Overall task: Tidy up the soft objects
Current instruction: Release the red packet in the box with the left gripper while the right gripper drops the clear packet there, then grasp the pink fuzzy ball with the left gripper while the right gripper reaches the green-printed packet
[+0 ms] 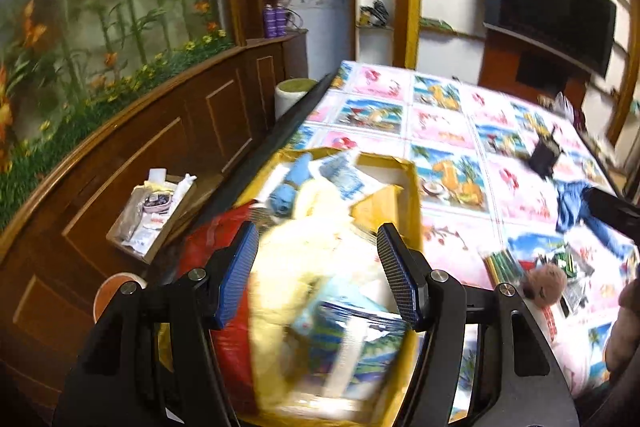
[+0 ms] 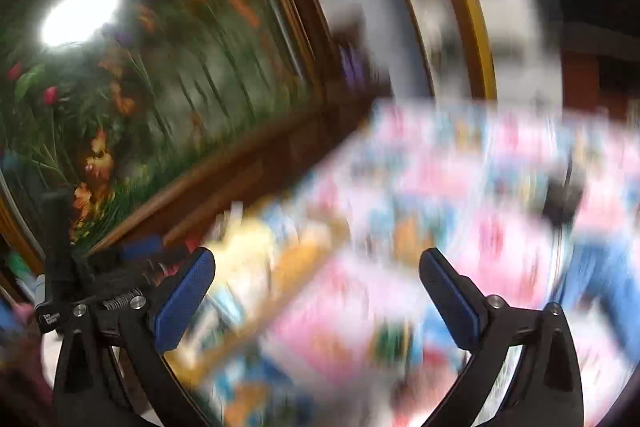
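Lying lengthwise in box (image 1: 404, 179): cream plush (image 1: 296, 247)

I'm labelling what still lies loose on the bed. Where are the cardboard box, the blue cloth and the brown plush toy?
cardboard box (image 1: 412, 187), left wrist view, on its far right wall.
blue cloth (image 1: 572, 201), left wrist view, on its crumpled middle.
brown plush toy (image 1: 546, 283), left wrist view, on its round fuzzy body.

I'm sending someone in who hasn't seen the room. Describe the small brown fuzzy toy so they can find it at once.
Start at the bed with the pink and blue picture sheet. Near its right edge, right of the yellow cardboard box, lies a scatter of small packets and green pencils. The fuzzy toy sits among them: the only round, brown, furry thing there.
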The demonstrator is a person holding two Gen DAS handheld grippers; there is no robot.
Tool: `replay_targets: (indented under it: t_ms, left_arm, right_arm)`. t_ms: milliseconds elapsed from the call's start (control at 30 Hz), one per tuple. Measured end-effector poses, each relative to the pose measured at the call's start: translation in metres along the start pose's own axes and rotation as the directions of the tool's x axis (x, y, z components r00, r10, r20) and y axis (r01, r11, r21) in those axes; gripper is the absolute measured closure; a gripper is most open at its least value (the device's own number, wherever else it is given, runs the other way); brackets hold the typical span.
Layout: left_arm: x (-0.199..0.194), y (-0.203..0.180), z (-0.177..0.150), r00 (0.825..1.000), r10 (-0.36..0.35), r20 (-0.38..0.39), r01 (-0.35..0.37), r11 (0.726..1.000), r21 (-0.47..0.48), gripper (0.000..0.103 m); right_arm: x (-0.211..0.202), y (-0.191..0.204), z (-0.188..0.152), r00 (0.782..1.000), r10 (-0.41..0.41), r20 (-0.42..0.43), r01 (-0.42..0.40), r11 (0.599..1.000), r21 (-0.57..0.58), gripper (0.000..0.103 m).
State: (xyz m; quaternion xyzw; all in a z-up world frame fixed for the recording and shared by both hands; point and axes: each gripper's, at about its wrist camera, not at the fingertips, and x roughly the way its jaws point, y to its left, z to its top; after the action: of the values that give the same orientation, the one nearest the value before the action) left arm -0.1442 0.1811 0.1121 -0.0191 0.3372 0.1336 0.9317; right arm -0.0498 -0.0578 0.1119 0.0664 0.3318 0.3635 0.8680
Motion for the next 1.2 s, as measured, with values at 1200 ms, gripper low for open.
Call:
replay_targets:
  t_ms: [1200]
  left_arm:
    - [0.034, -0.115, -0.014, 0.966, -0.166, -0.197, 0.202, 0.962, 0.182, 0.041]
  right_arm:
    - [-0.042, -0.174, -0.032, 0.983, -0.185, -0.012, 0.178, 0.923, 0.340, 0.020]
